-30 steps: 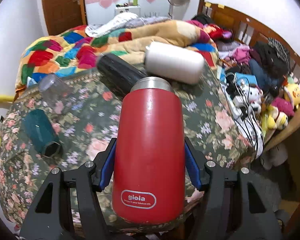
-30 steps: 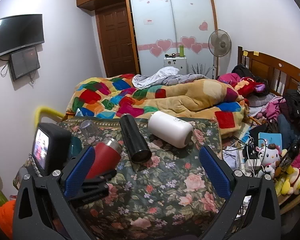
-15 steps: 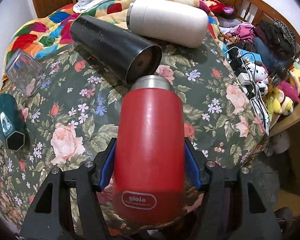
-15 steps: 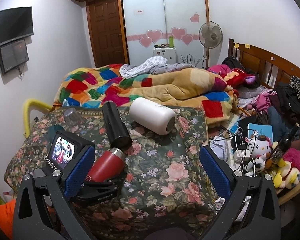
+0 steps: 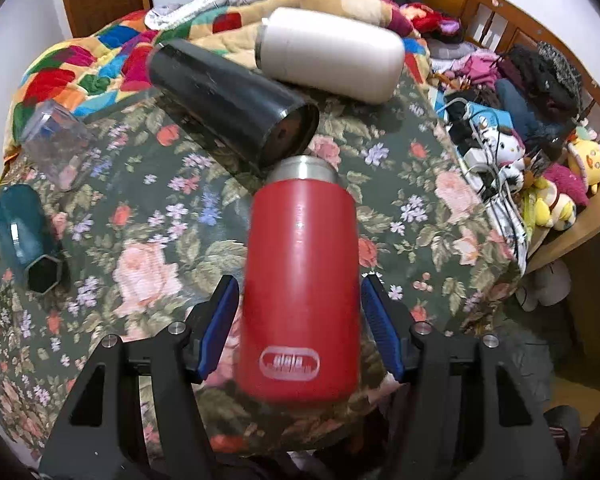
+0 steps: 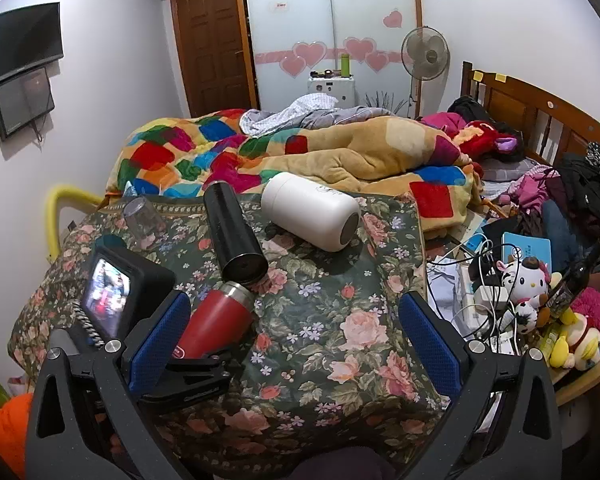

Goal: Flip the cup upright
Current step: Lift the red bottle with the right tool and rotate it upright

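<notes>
Left wrist view: the red cup (image 5: 300, 288) lies between the blue pads of the left gripper (image 5: 300, 324), steel mouth pointing to 12 o'clock. A thin gap shows at each pad, so whether it is clamped cannot be told. At 12 o'clock the black tumbler (image 5: 232, 102) lies on its side, its open mouth dark; whether anything is inside cannot be told. The white flask (image 5: 332, 60) lies at 1 o'clock, a clear glass (image 5: 56, 140) at 10, a teal cup (image 5: 24, 236) at 9.

Right wrist view: the right gripper (image 6: 296, 340) is spread wide and holds nothing. At 9 o'clock it shows the red cup slanted over the floral cloth (image 6: 340, 320) of the desk. Behind are a patchwork quilt (image 6: 204, 156), fan (image 6: 424, 56) and door (image 6: 212, 40).
</notes>
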### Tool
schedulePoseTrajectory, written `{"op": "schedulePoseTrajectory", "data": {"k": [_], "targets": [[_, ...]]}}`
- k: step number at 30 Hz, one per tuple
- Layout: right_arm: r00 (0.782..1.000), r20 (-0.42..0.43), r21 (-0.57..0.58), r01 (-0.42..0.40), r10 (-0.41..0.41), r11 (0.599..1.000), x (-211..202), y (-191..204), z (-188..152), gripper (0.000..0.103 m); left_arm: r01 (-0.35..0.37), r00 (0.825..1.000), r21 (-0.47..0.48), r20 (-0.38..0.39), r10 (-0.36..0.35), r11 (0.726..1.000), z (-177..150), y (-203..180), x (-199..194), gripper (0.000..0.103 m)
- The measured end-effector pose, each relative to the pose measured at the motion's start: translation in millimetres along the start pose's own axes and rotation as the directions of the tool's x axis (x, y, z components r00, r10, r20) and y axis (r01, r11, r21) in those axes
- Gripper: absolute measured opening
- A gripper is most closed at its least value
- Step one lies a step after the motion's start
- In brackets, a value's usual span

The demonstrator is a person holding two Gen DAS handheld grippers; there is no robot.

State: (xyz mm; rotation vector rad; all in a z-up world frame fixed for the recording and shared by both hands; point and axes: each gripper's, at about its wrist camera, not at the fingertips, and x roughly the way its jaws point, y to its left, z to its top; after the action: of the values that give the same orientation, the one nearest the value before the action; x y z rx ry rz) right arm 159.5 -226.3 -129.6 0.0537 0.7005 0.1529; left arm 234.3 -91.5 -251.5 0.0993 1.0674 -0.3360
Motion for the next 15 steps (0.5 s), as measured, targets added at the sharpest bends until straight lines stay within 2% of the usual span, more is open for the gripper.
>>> {"op": "schedulePoseTrajectory", "data": {"k": [3,7,12,15], "targets": [[1.000,-0.002,-0.011,-0.001,0.001,1.000,1,7,0,0.103,0.000,0.998,-0.018,0.058,0.001,1.000,-5,7,-27,0.063],[1.000,-0.023,-0.026,-0.015,0.015,1.000,9,18,-1,0.103,-0.045,0.987,-0.063,0.153,0.055,0.997,-14,29,-66,0.068],[0.998,-0.054,-0.048,-0.019,0.017,0.999,24,35,-3,0.103,-0.171,0.954,-0.109,0.232,0.193,0.979,-30,60,-101,0.070],[0.997,-0.078,-0.061,-0.018,0.013,0.998,35,44,-5,0.103,-0.209,0.940,-0.129,0.247,0.236,0.969,-40,77,-110,0.070]]}}
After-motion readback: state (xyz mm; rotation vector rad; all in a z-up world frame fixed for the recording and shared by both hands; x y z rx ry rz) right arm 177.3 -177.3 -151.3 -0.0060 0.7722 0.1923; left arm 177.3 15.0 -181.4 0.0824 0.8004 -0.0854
